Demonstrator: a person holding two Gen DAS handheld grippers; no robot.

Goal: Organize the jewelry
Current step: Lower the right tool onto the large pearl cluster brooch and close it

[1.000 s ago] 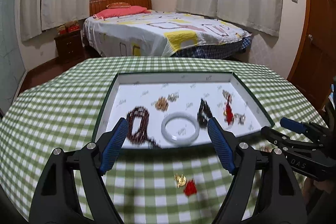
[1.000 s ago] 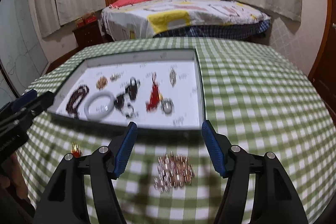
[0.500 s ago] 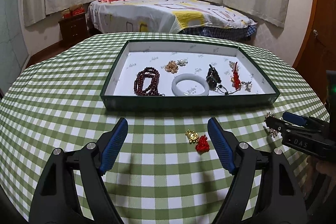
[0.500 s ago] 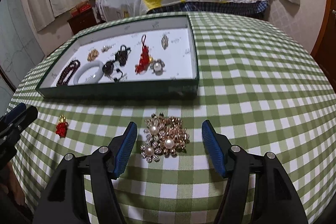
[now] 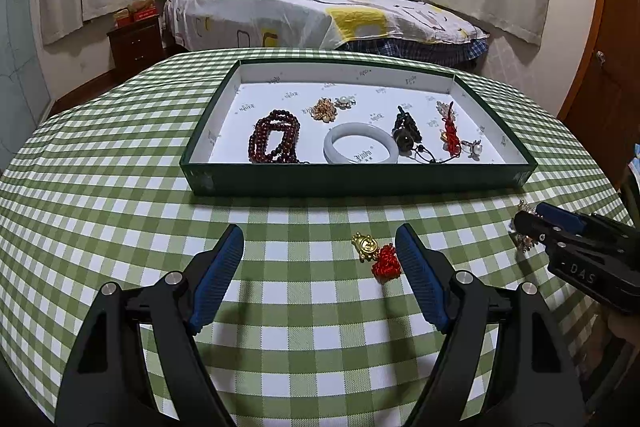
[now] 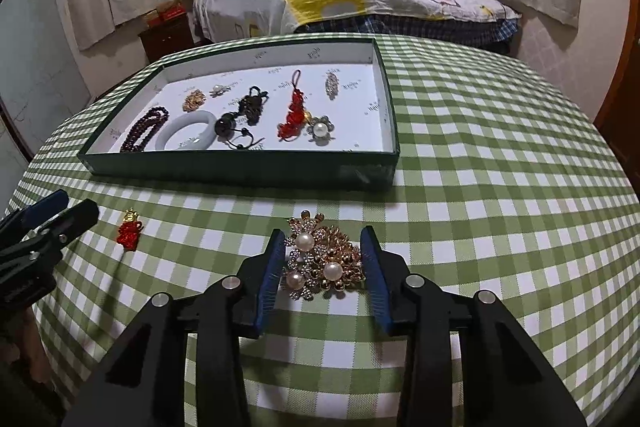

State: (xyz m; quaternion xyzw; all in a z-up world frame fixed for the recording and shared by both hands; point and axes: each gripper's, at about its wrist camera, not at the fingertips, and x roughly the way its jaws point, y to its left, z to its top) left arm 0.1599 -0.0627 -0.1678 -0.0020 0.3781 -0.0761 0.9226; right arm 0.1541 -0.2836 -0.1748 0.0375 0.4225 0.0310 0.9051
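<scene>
The right gripper, narrowed, brackets the pearl brooch on the tablecloth; contact is unclear. The left gripper, wide and empty, shows its red-gold charm closer. Beyond sits the tray.

I count one green tray on the checked cloth. Inside it I count eight pieces: one dark red bead strand, one pale bangle, one black bead cord, one red knot tassel, and four small brooches. On the cloth itself I count two pieces: one pearl brooch cluster and one red-and-gold charm.
</scene>
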